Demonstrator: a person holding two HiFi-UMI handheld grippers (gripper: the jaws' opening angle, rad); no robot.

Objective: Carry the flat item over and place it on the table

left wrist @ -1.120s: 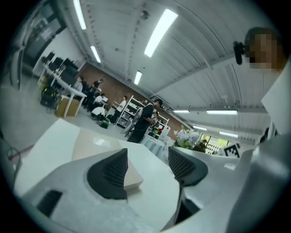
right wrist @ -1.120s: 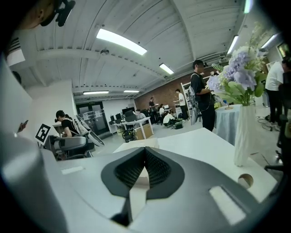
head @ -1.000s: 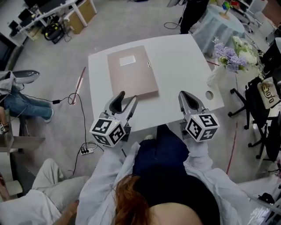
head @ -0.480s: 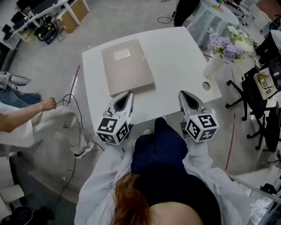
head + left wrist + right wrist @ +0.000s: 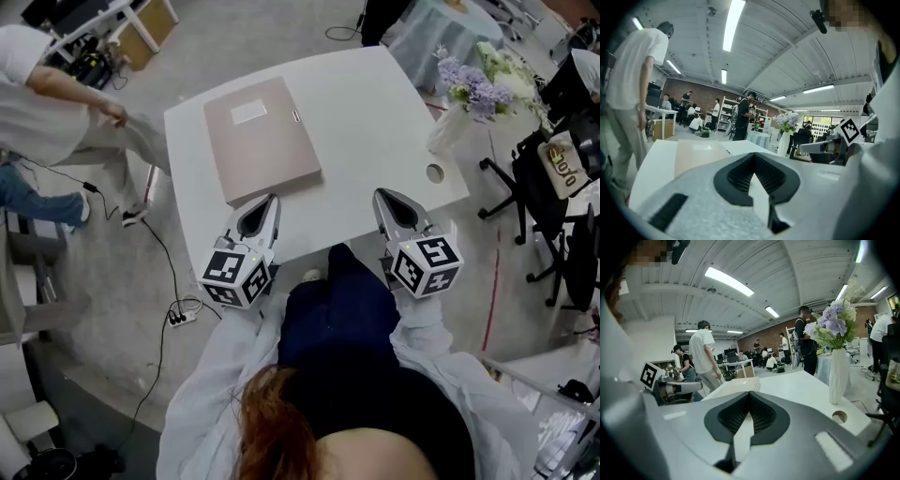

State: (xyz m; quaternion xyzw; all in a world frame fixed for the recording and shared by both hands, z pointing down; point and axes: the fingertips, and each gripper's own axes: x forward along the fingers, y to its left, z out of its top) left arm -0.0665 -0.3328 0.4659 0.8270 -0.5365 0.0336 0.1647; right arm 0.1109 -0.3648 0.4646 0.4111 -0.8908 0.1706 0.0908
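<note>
Jaws of left gripper (image 5: pixel 266 204) and right gripper (image 5: pixel 386 200) are pressed together, empty; flat beige cardboard folder (image 5: pixel 261 139) lying flush on white table (image 5: pixel 375 122) may be shoved, not gripped.

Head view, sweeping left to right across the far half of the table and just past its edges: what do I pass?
bystander in white → tan folder → vase of flowers. The round hole in the tabletop overlaps the vase sideways, so it is left out.
</note>
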